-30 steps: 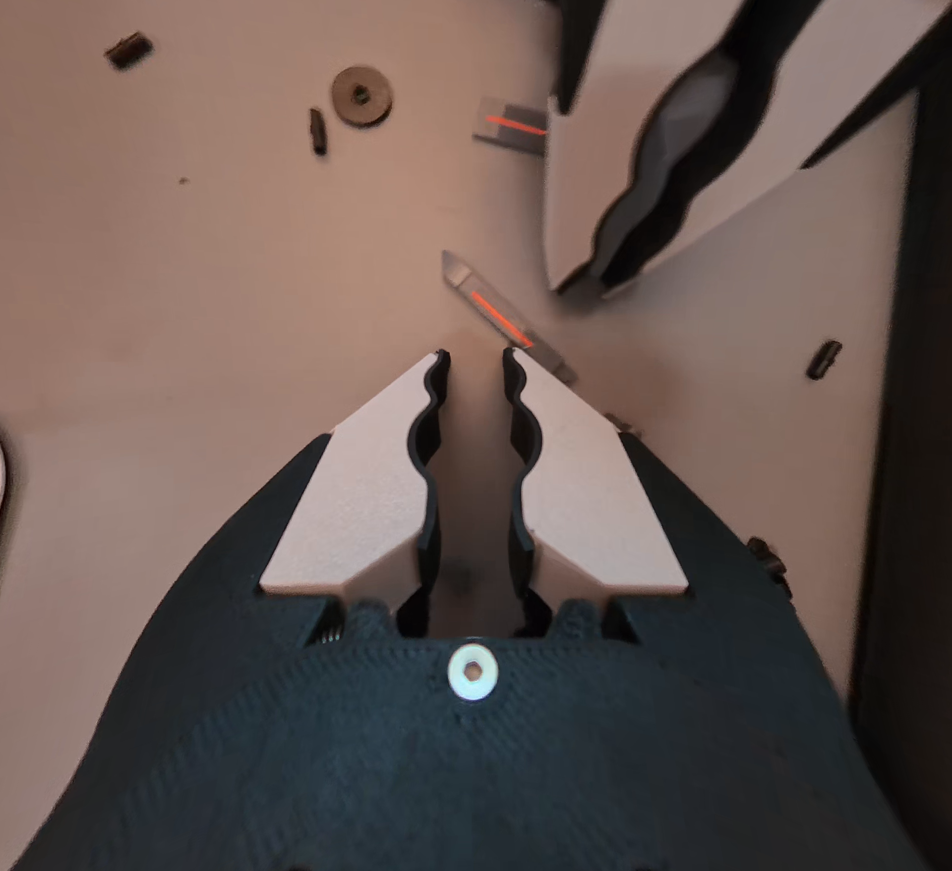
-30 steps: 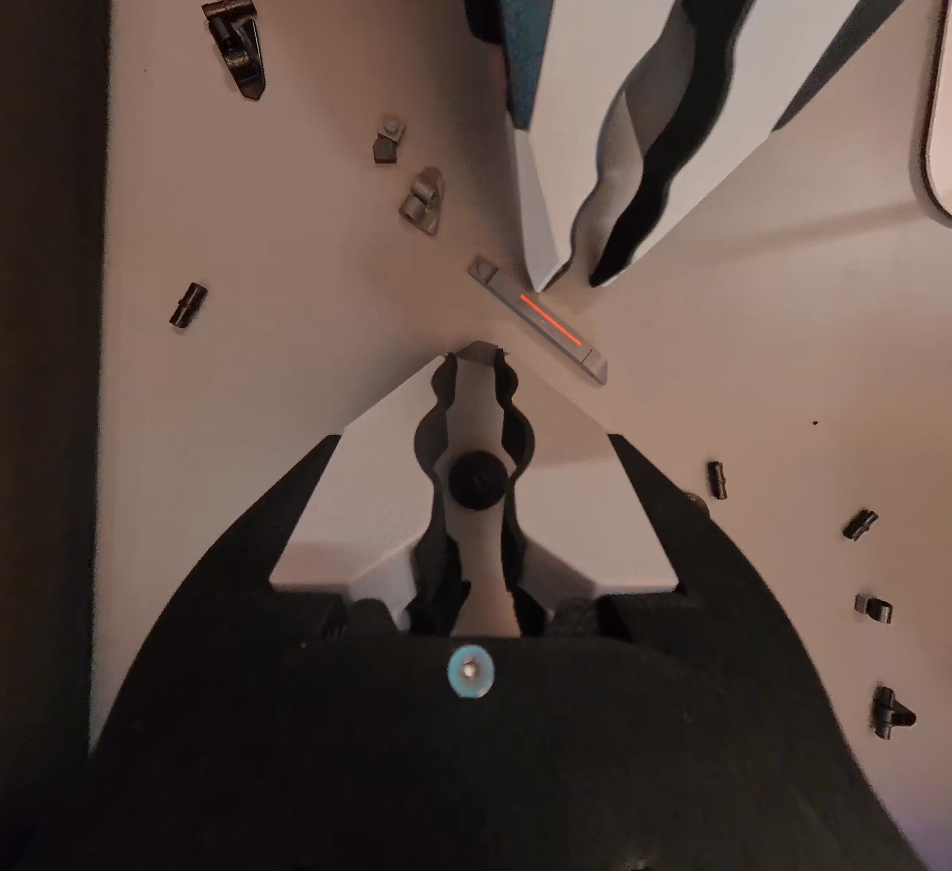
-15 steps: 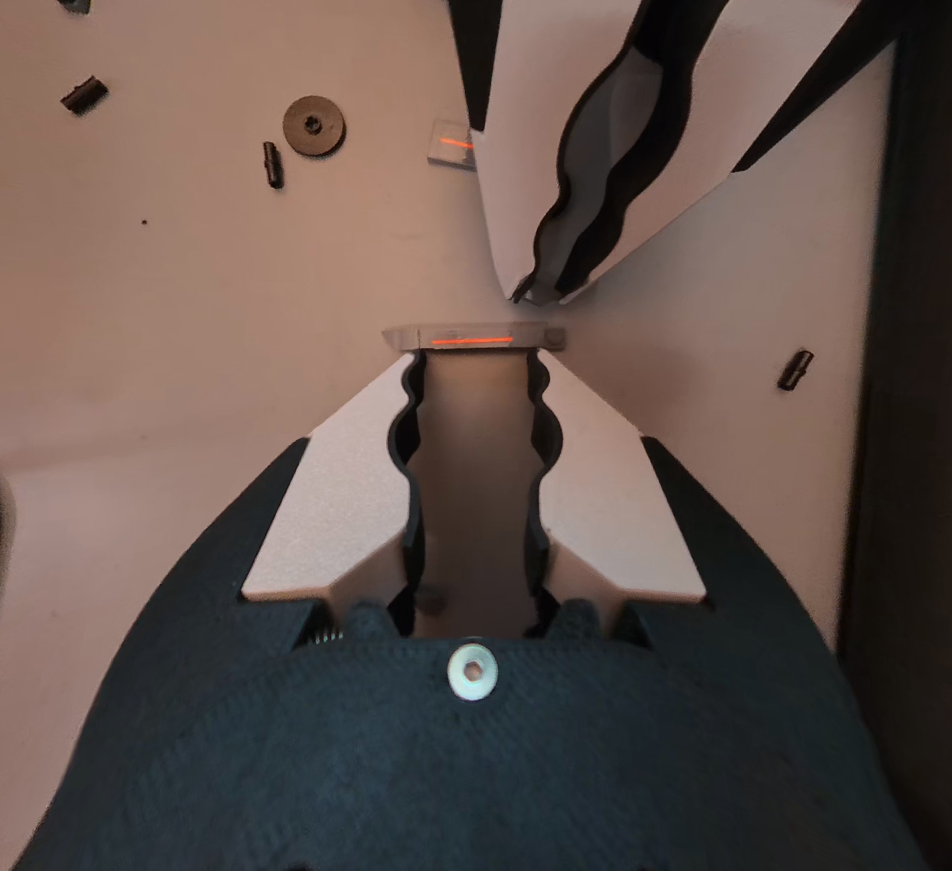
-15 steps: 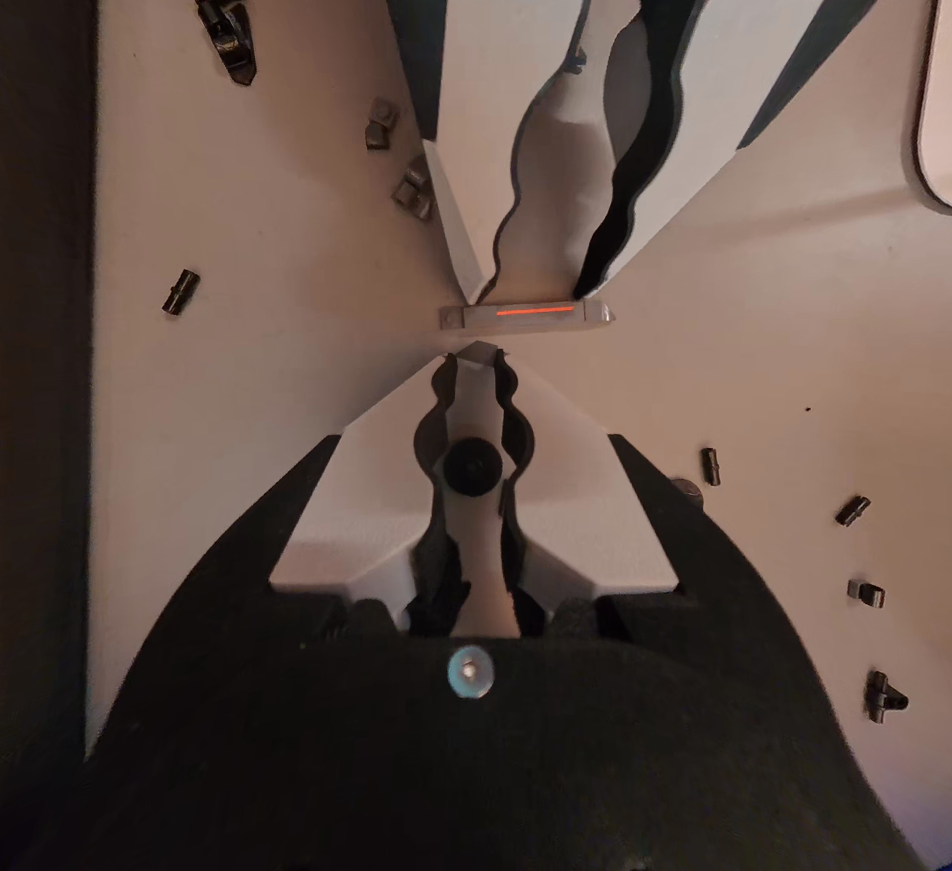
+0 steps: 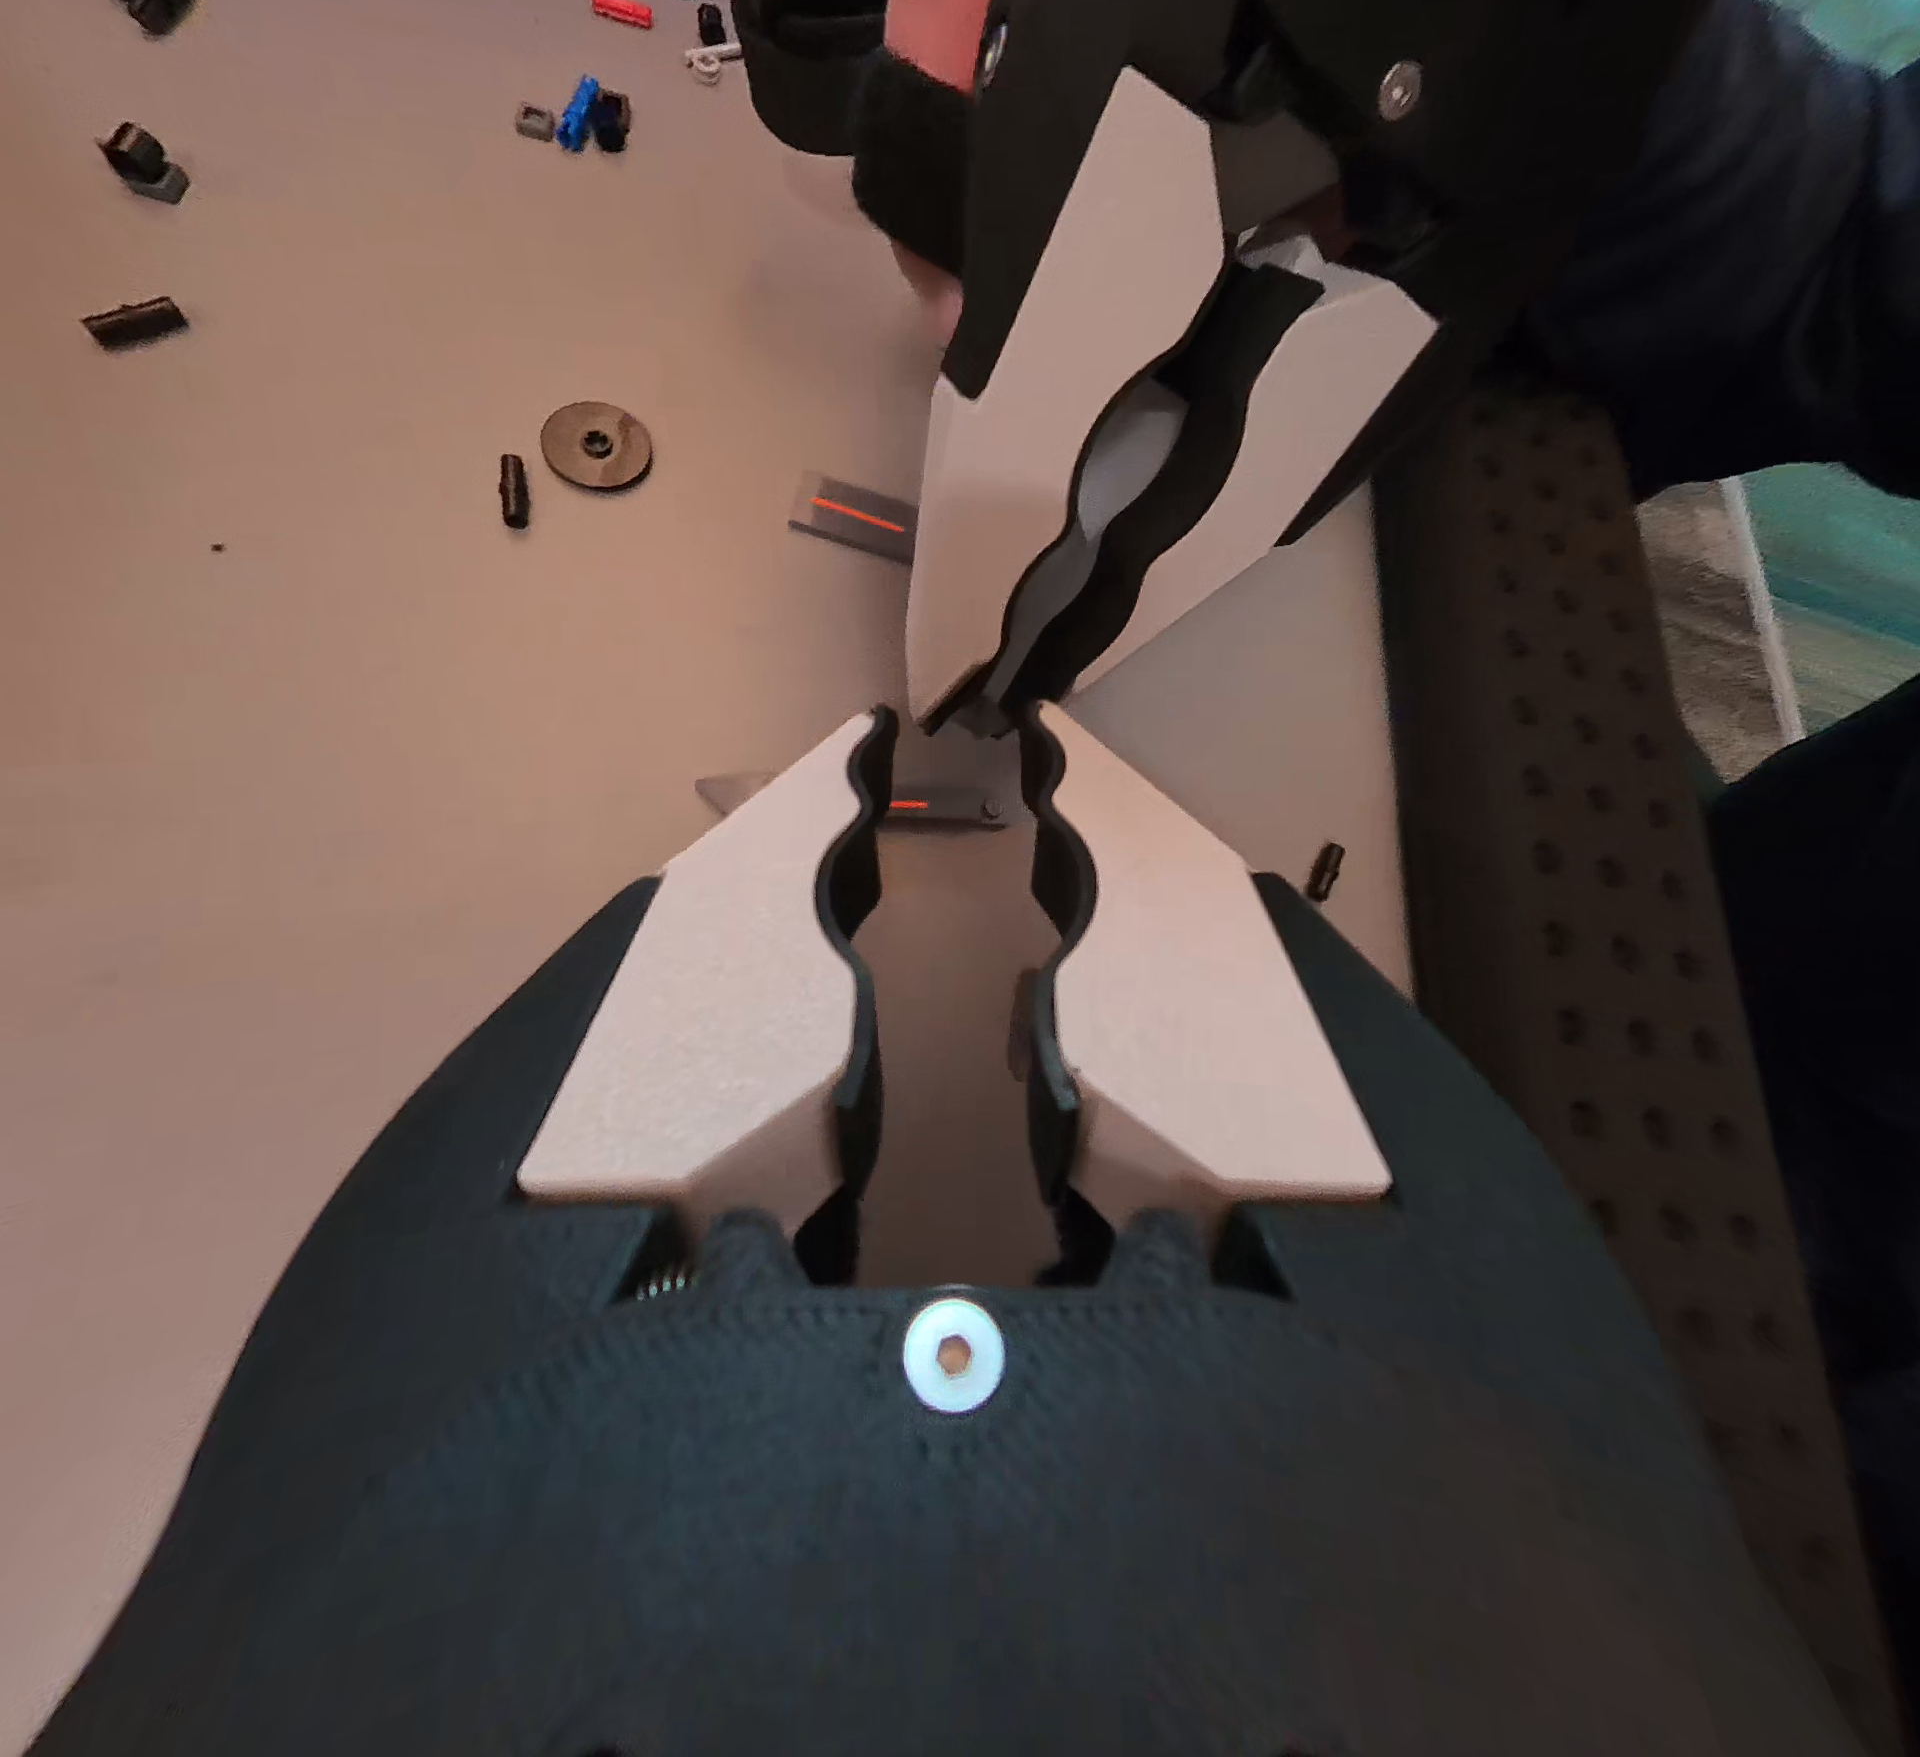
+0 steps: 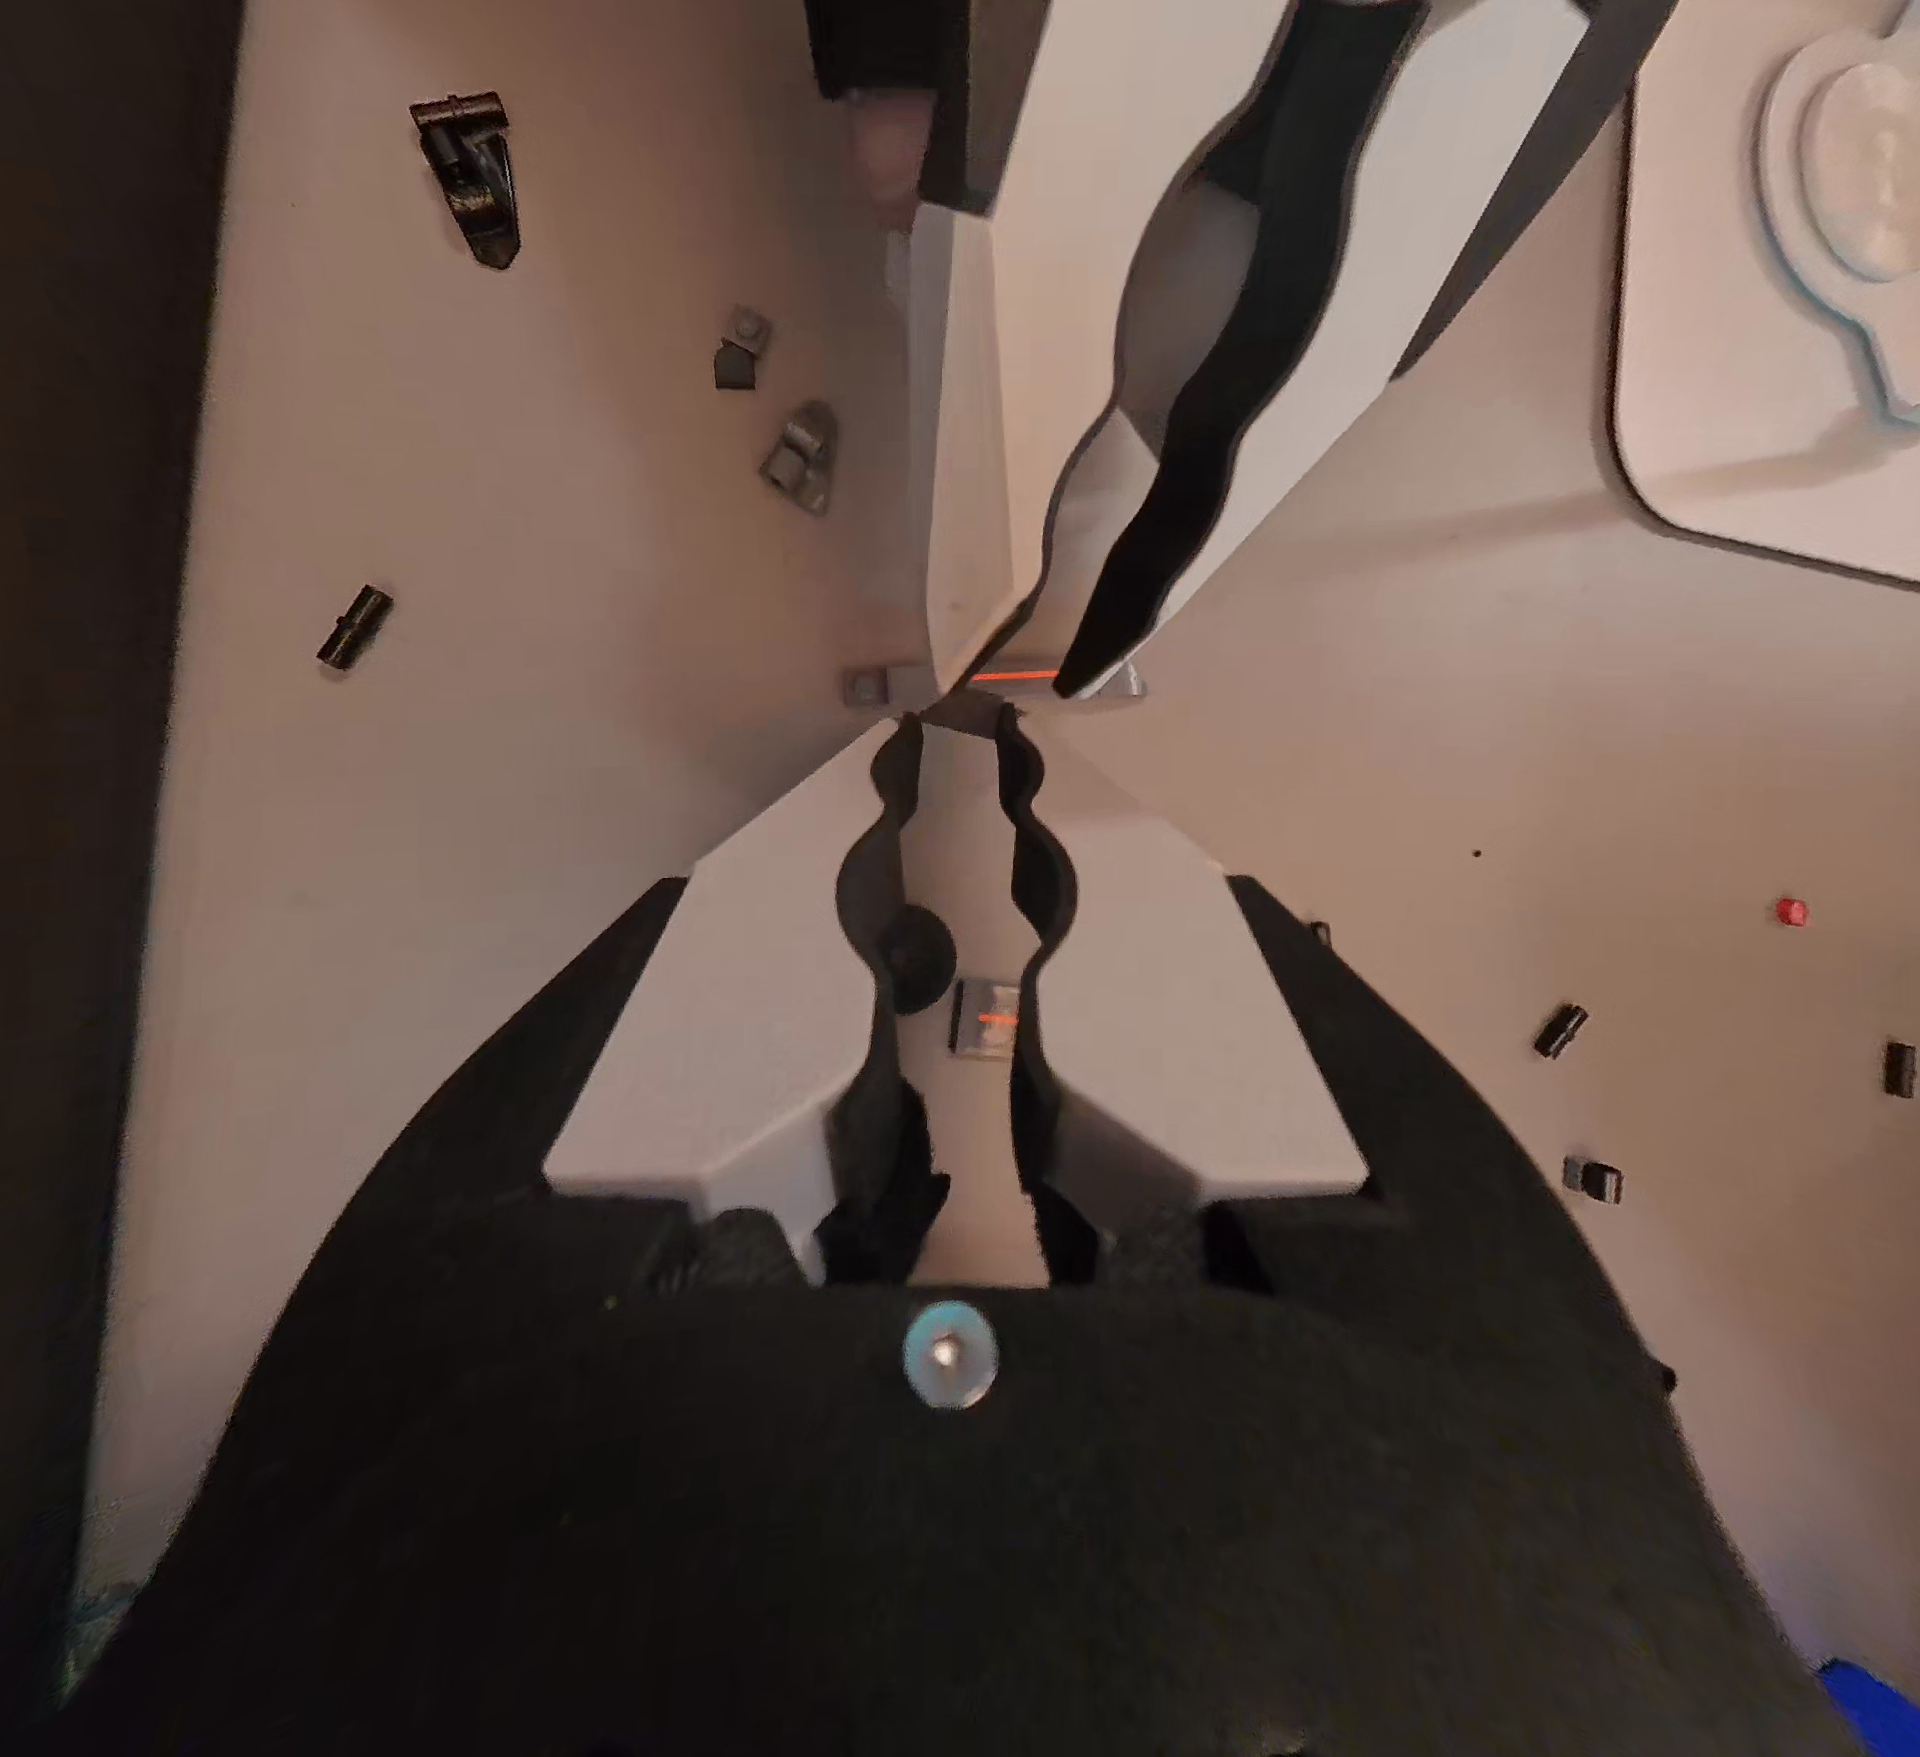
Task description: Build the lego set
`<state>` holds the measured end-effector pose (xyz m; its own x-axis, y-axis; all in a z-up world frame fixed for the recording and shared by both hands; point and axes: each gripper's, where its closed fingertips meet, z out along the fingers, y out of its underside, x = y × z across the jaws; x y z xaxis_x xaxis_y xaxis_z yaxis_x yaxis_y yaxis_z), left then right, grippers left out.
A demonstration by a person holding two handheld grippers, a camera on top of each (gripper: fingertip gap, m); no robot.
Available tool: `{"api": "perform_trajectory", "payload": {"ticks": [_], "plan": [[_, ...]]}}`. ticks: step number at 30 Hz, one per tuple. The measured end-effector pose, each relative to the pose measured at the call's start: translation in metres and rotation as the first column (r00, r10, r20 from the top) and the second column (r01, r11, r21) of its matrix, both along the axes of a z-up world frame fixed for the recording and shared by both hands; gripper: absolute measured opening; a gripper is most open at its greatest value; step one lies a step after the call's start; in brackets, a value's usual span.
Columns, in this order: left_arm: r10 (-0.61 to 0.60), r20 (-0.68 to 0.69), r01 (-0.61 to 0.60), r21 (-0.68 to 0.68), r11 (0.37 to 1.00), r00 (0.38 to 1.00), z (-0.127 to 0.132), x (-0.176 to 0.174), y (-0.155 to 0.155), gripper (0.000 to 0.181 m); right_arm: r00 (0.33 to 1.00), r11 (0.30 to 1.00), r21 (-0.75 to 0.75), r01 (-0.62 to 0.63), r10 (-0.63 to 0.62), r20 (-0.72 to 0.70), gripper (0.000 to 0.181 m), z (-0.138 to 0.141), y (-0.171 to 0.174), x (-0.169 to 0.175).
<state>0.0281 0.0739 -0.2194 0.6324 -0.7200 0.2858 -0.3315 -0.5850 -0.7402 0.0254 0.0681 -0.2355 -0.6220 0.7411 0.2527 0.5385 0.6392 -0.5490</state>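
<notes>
Both grippers meet tip to tip over one long grey lego strip with an orange line [image 5: 940, 805], lying flat on the pale desk [image 5: 312, 668] close to its right-hand edge.

The left gripper [image 5: 956, 731] has its jaws parted narrowly, one finger on either side of the strip's middle; whether they touch it I cannot tell. The right gripper [image 5: 971, 715] comes down steeply from the far side. In its own view [image 6: 961, 720] the jaws are apart by a small gap with nothing clamped, the tips right at the strip [image 6: 997, 681].

A second, shorter grey piece with an orange line [image 5: 847, 514] lies just beyond the strip, beside the right gripper's finger. Farther left of the strip sit a dark round disc [image 5: 595, 445] and a small black pin [image 5: 511, 489], with open desk between them and the strip. Another black pin [image 5: 1325, 866] lies right of the strip, almost at the desk edge, where a dark perforated chair back [image 5: 1558, 876] begins. Little room remains on that side; the left side is open. A white tray [image 6: 1766, 357] sits well away from the strip.
</notes>
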Motion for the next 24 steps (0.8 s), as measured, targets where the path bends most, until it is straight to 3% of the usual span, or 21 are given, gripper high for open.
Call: {"api": "perform_trajectory", "payload": {"ticks": [24], "plan": [[0.044, 0.168, -0.032, -0.074, 0.997, 0.985, 0.004, -0.001, 0.005, 0.005, 0.994, 0.999, 0.034, 0.026, -0.023, -0.103, 0.012, 0.016, 0.007, -0.008]]}}
